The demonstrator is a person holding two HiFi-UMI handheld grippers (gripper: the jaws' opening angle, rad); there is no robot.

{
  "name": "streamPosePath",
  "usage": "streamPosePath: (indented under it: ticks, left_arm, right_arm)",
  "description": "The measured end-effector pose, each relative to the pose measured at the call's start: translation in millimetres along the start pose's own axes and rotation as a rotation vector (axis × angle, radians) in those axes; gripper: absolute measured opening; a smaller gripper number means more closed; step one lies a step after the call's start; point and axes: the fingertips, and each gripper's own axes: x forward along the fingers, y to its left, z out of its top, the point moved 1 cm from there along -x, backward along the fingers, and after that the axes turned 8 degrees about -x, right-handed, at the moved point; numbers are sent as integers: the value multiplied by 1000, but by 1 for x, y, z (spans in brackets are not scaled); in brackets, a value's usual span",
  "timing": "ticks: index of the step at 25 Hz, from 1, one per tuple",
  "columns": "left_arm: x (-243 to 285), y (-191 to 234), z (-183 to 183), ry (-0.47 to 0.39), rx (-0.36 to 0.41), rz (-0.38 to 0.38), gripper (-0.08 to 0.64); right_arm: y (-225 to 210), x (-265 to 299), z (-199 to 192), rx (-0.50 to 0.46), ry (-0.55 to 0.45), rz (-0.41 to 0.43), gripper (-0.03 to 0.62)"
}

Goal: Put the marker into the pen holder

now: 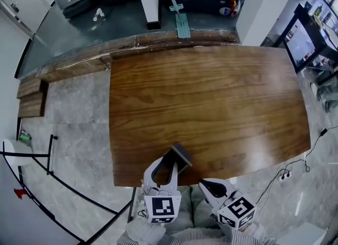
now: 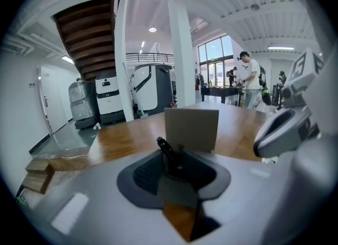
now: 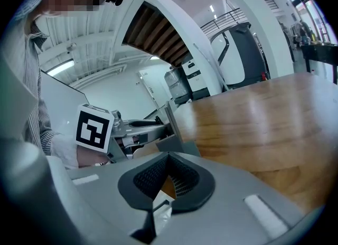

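From the head view, the left gripper [image 1: 172, 160] sits at the lower middle of the frame, reaching over the near edge of the wooden counter [image 1: 211, 96]; its tips come right up to the small grey pen holder [image 1: 182, 154], which stands at that edge; the right gripper [image 1: 210, 187] hangs at the lower right, off the counter and pointing up and left; I cannot pick out the marker from here.

In the left gripper view, the fingers are pinching a slim black marker [image 2: 165, 150], which juts up at the centre and leans toward the upper left; the pen holder [image 2: 191, 129] stands upright just beyond it, its opening out of sight; the gripper points roughly level across the counter.

In the right gripper view, the fingers are pressed together with nothing between them; the left gripper's marked cube shows at the middle left, with the pen holder [image 3: 173, 142] beside it.

I judge the marker light and stiff, with a smooth barrel that could swivel in so narrow a pinch; a hold nearer mid-barrel would steady it; the holder looks light too, and a knock might slide or tip it.
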Motion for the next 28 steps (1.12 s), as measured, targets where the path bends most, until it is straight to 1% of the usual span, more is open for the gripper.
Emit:
streamPosePath:
  ticks: [5, 8, 10, 14, 17, 21, 23, 28]
  left_arm:
    - [-1, 4, 1, -6, -5, 36, 109]
    - [-3, 9, 4, -17, -4, 65, 109]
    - [-3, 13, 4, -16, -20, 69, 109]
    - [-5, 19, 1, -12, -43, 69, 122]
    - [-8, 21, 1, -18, -88, 59, 127]
    - [-20, 22, 8, -67, -182, 31, 123]
    - [-28, 20, 11, -88, -215, 12, 96]
    - [-54, 7, 19, -109, -218, -47, 48]
  right_arm:
    - [-1, -1, 0, -19, 3, -2, -2]
    - [2, -2, 2, 2, -1, -4, -2]
    - [3, -3, 4, 12, -3, -4, -2]
    - [6, -3, 2, -10, -2, -5, -2]
    - [8, -5, 3, -15, -5, -8, -2]
    - [10, -7, 7, -44, -17, -16, -2]
    - [13, -8, 13, -46, -32, -16, -2]
    - [27, -14, 35, -101, -75, -11, -2]
